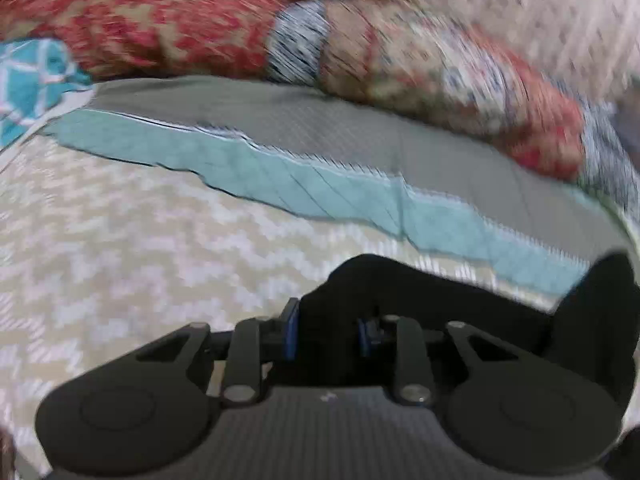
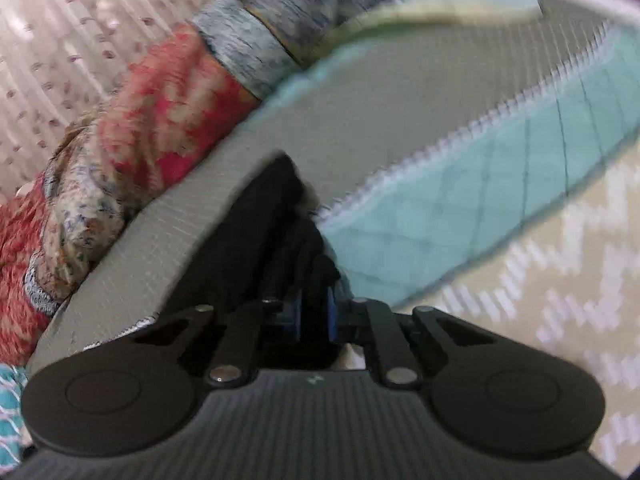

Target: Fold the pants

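the black pants lie bunched on a bed, on a cream bedspread with a pale zigzag weave. the left tool is clenched on a fold of them: black cloth fills the gap between its blue-padded fingers and humps up just beyond the tips, and more of the dark fabric runs off toward the right edge of that view.

the right tool is clenched on the pants too. from its camera the black cloth rises in a narrow ridge straight out from between the blue pads, which stand close together with the fabric pinched in the gap.

behind the pants, a grey quilted blanket with a light teal band and a small white saw-tooth trim lies across the bed. the pants' far end lies over the edge of this blanket in the right view; in the left view they lie mostly on the cream bedspread, just beside the teal band.

further back a long red and tan patterned bolster with grey-blue striped bands lies along the blanket's far side. a bit of teal cloth with white lattice lines shows at the left edge. a pale curtain with small pink specks hangs behind. both views are smeared with motion blur, so finer detail of the pants is hard to make out.
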